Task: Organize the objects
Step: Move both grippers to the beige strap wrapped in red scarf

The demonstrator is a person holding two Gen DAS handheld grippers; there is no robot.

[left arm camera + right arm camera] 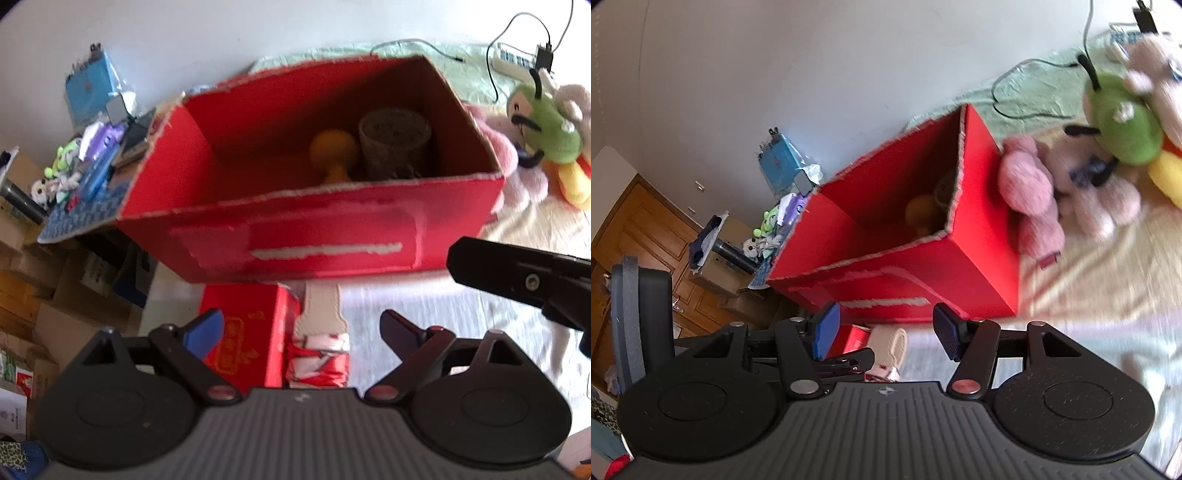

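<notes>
1. Red cardboard, torn along its rim: the open box (310, 236) stands on the bed (424, 306) just ahead of me, and I take it as the bin for the sorting. An orange rounded thing (332, 151) and a grey ribbed cup (395, 142) already sit inside it, touching at the far right.
2. Just in front of the box lie a smaller red carton (247, 343) and a red-and-white packet (319, 356), side by side, likely next to go in.
3. My left gripper (301, 334) is spread wide with nothing between its fingers, straddling those two, which suits a grab of either.
4. My right gripper (886, 332) is also spread and empty, hovering just beside the left, perhaps waiting its turn.
5. Right of the box, a pink plush (1034, 195) leans against its wall, with a green plush (543, 122) beyond, both unsorted.
6. Cartons and clutter are stacked off the bed's left edge.
</notes>
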